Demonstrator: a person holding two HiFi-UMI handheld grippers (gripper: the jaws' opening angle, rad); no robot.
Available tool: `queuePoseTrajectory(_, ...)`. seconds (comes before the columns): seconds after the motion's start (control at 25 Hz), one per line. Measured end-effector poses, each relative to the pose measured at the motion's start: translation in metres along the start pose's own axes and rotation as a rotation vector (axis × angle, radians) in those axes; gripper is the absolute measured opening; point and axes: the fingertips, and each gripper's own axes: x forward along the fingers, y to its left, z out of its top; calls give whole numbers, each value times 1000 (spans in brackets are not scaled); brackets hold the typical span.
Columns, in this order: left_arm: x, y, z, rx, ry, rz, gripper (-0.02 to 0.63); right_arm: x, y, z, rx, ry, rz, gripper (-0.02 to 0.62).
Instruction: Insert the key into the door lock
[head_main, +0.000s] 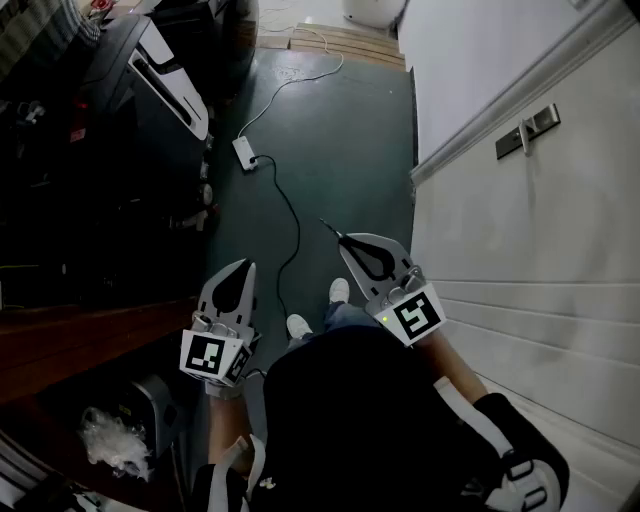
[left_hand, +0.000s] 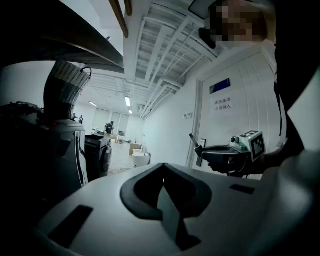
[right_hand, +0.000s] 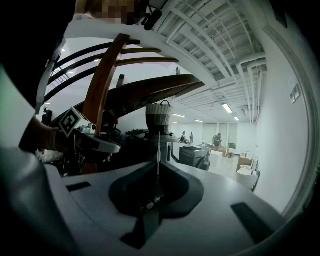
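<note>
Person's dark torso (head_main: 350, 420) fills the near edge of the head view. Two shoes (head_main: 298, 326) show just beyond it on the green floor (head_main: 350, 150).

Tools:
- Left gripper (head_main: 240, 268): jaws pressed together, nothing between them; the left gripper view (left_hand: 163, 166) shows the same.
- Right gripper (head_main: 347, 240): jaws clamped on the key (head_main: 330, 228), whose thin blade projects past the tips, pointing far and left. In the right gripper view the key (right_hand: 158, 150) stands edge-on at the tips.

Task item: the key is in the air over the floor. It is well apart from the white door (head_main: 540, 250) on the right and from its lever handle (head_main: 527, 130), which lies farther off and to the right.

Containers: a woven basket (right_hand: 158, 116) stands among the dark equipment on the left; its contents are not visible.

Writing: a blue sign (left_hand: 220, 86) on the door has a line of characters below it, too small to read. Each gripper carries a black-and-white marker cube (head_main: 210, 357).

Surroundings:
- A black cable (head_main: 290, 215) runs from a white adapter (head_main: 245, 152) toward the shoes, passing between the grippers.
- A dark machine with a white panel (head_main: 170, 75) stands at far left.
</note>
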Motion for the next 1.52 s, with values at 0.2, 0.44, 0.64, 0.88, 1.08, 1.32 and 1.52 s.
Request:
queuePoseTrajectory(0.2,38,-4,12,1,-30,2,9,-7,-37,-3,0,-11,-28,32)
queuePoseTrajectory(0.44,89,-24,24,41,-22,-37,9,-19,-85,-7,11,-32,-55,32)
queuePoseTrajectory(0.64,132,-45,26,71,-12,-54,9,-35,-125,-12,54,-58,-30,32)
queuePoseTrajectory(0.88,178,-79,22,67,43,-74,9,-54,-173,-23,63,-76,-50,32)
queuePoseTrajectory(1.08,203,-79,15,87,68,-81,9,-53,-194,-36,84,-75,-64,34)
queuePoseTrajectory(1.32,233,-56,20,98,70,-92,9,-29,-217,-43,82,-53,-70,32)
queuePoseTrajectory(1.52,258,-17,32,91,47,-119,9,15,-234,-38,78,-25,-79,34)
